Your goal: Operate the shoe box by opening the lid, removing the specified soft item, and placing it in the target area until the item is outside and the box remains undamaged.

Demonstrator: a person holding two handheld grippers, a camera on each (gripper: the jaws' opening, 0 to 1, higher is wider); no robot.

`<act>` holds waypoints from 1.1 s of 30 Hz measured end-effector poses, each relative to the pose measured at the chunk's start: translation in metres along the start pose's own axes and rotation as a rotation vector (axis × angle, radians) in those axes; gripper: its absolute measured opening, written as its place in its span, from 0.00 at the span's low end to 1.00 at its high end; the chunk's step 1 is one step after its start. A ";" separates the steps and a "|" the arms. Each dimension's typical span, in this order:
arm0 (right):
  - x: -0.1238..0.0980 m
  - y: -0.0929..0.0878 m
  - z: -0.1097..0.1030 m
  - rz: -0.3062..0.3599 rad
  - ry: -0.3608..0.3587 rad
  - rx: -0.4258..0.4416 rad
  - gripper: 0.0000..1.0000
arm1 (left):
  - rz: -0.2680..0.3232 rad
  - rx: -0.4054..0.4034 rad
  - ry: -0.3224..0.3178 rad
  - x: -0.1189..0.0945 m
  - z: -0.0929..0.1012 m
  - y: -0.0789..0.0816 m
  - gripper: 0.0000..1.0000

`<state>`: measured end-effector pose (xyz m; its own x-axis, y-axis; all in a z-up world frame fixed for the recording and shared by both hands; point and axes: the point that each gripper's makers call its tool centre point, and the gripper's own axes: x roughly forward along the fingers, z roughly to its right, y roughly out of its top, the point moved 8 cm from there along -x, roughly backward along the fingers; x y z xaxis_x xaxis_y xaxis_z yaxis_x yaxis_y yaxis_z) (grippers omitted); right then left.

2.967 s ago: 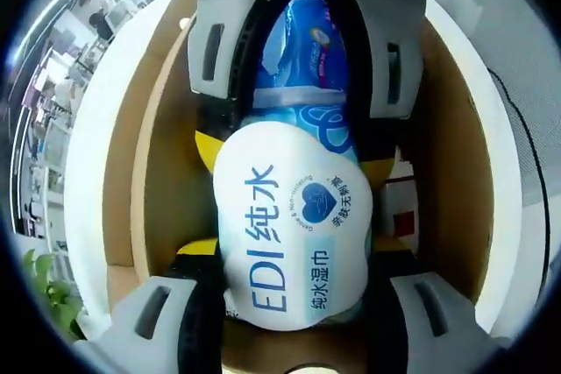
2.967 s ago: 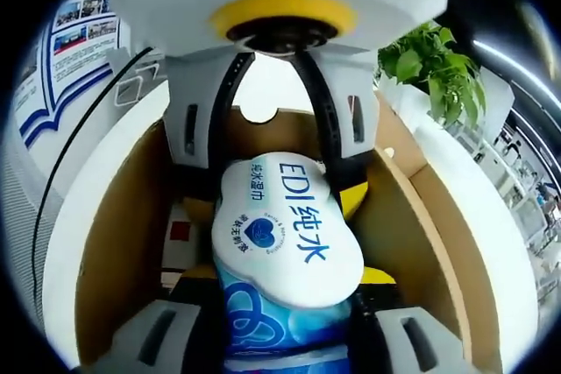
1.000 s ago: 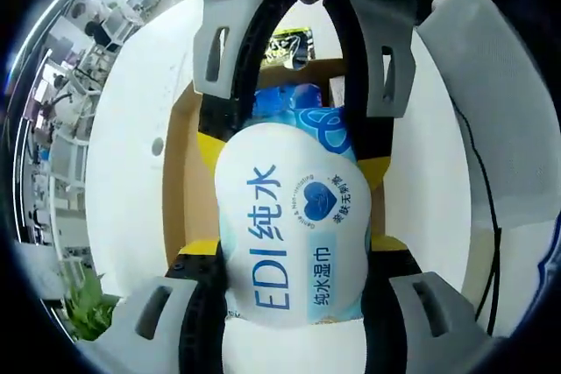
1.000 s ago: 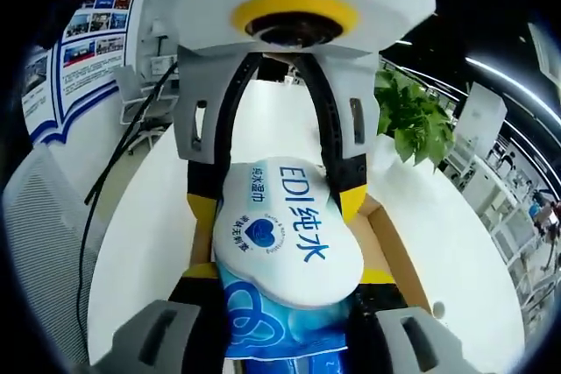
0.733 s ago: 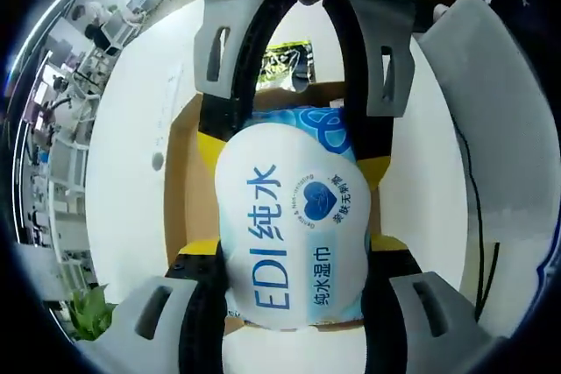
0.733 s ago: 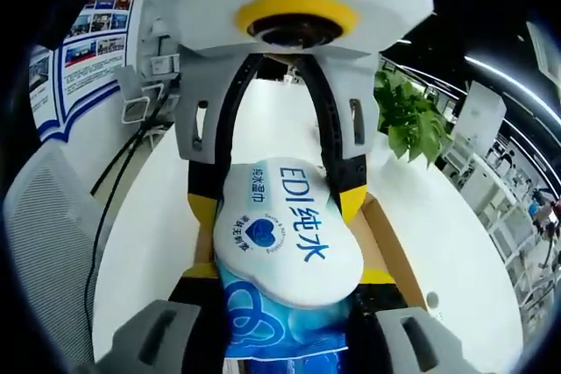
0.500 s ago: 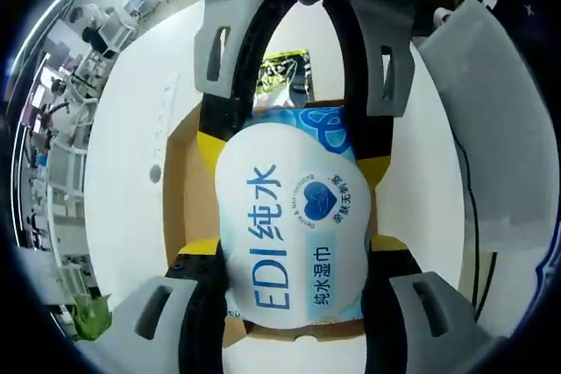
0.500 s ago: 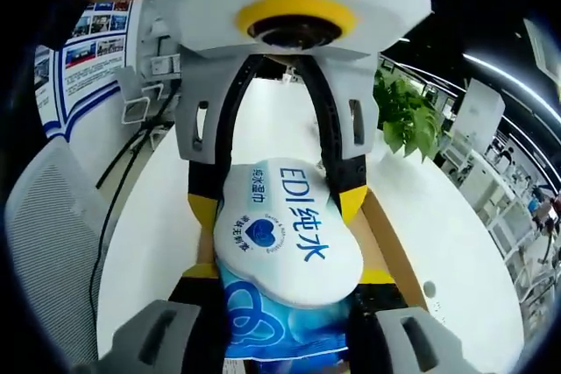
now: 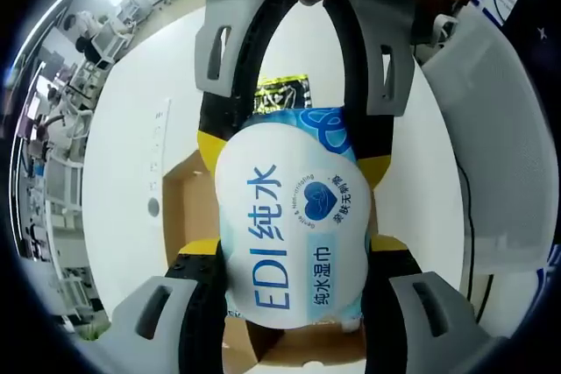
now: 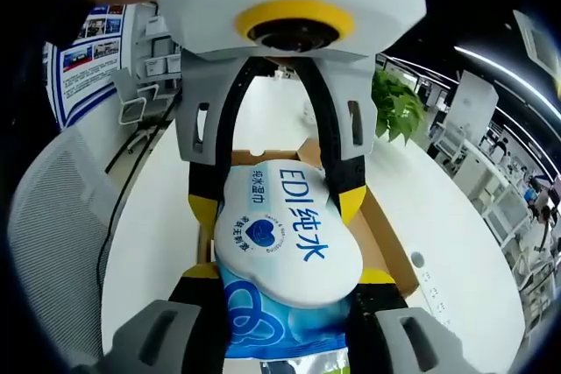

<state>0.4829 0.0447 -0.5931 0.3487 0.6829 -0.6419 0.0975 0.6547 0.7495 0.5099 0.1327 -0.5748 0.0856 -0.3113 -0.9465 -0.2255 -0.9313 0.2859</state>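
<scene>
Since three seconds ago the cardboard shoe box [image 9: 180, 216] has dropped from around my tools to well below them. My left tool [image 9: 294, 256] and right tool [image 10: 285, 282] both clamp the wet-wipes pack [image 9: 294, 234], one at each end: soft, blue and white, a white lid lettered EDI. Beyond lies the white worktop [image 9: 123, 155].
</scene>
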 end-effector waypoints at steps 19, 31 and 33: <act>-0.044 -0.043 0.020 -0.006 0.001 -0.011 0.49 | 0.034 -0.006 0.006 0.022 -0.008 0.058 0.61; -0.062 -0.075 0.031 -0.020 -0.014 -0.024 0.49 | 0.058 0.002 0.022 0.045 -0.016 0.088 0.62; -0.064 -0.079 0.032 -0.022 -0.014 -0.024 0.49 | 0.062 0.003 0.022 0.049 -0.017 0.092 0.62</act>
<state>0.4832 -0.0610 -0.6060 0.3598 0.6636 -0.6559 0.0828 0.6775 0.7309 0.5095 0.0285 -0.5927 0.0924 -0.3720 -0.9236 -0.2341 -0.9097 0.3430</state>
